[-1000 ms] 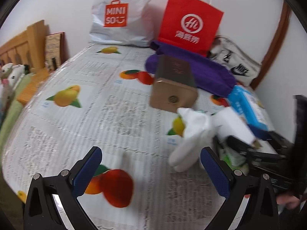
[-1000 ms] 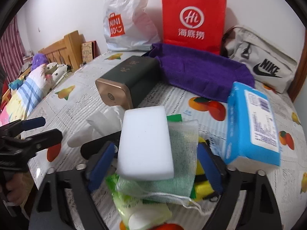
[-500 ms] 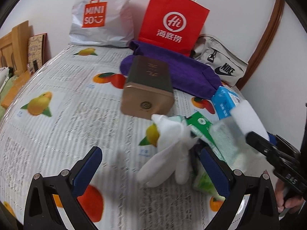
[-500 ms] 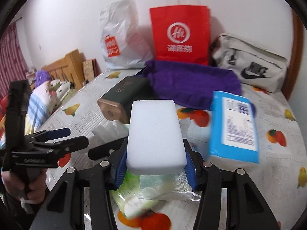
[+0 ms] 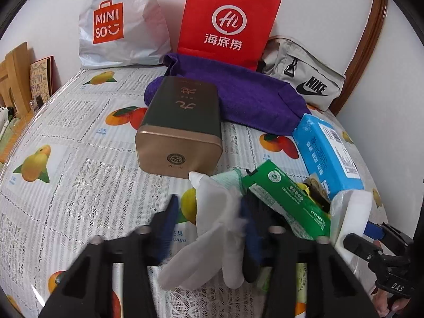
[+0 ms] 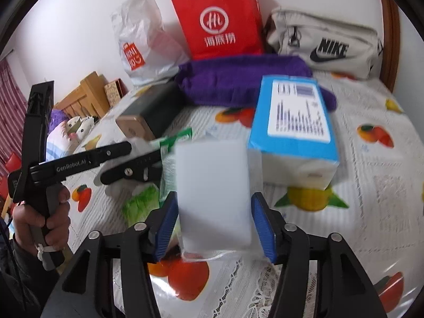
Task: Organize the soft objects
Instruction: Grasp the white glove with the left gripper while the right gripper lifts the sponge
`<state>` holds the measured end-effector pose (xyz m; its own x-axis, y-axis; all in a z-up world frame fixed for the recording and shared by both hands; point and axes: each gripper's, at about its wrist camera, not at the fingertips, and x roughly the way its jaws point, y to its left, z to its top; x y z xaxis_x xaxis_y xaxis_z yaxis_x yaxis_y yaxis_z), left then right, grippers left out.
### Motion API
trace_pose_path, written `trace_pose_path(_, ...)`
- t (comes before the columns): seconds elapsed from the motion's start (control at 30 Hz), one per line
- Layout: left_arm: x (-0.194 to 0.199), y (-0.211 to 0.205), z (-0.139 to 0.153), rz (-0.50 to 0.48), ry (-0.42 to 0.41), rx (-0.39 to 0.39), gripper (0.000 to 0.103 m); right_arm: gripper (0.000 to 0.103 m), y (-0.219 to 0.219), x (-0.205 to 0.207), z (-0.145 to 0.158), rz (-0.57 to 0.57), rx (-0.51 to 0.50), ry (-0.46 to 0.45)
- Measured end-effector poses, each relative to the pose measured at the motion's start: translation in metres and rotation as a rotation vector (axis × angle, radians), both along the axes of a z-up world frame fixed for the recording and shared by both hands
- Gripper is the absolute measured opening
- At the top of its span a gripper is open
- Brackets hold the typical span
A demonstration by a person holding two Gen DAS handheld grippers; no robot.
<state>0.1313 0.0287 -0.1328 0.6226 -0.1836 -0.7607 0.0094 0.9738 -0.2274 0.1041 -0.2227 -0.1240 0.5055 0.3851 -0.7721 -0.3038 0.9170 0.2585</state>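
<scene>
Tin [image 5: 180, 129] sat far-centre on the fruit cloth [image 5: 74, 159], purple towel [image 5: 238, 92] behind, blue tissue pack [image 5: 328, 153] right, green pouch [image 5: 286, 201] crowding close. L gripper [image 5: 209, 228] had just been closing, jaws narrow w/ white glove [image 5: 212, 228] between; grip unclear, blurred. R gripper [image 6: 214, 225] jaws just widened, white sponge [image 6: 214, 193] between, pads not clearly pressing.
</scene>
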Motion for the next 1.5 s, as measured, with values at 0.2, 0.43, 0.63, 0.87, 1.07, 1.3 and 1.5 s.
trace_pose_path(0.2,-0.006,0.003,0.001,-0.008,-0.007,0.018,0.015,0.049,-0.003,-0.009,0.008,0.004,0.019,-0.050)
trace_pose_path(0.43,-0.020,0.025,0.005,0.029,-0.023,-0.011,0.011,0.049,-0.009,-0.020,0.029,0.003,0.069,-0.123)
trace_pose_path(0.63,-0.027,0.051,0.005,0.082,0.006,0.031,0.011,0.049,-0.028,-0.024,0.032,-0.067,-0.003,-0.128)
trace_pose_path(0.87,-0.043,0.067,0.007,0.102,0.006,0.020,0.037,0.050,-0.053,-0.035,0.031,-0.141,-0.064,-0.122)
trace_pose_path(1.07,-0.048,0.058,0.009,0.050,-0.022,0.037,0.014,0.050,-0.061,-0.034,0.014,-0.174,-0.093,-0.080)
trace_pose_path(1.3,-0.055,0.062,0.024,0.077,-0.104,-0.012,0.004,0.050,-0.058,-0.035,-0.003,-0.170,-0.098,-0.033)
trace_pose_path(1.5,-0.054,0.066,0.038,0.080,-0.111,-0.022,0.003,0.050,-0.056,-0.035,-0.005,-0.170,-0.104,-0.025)
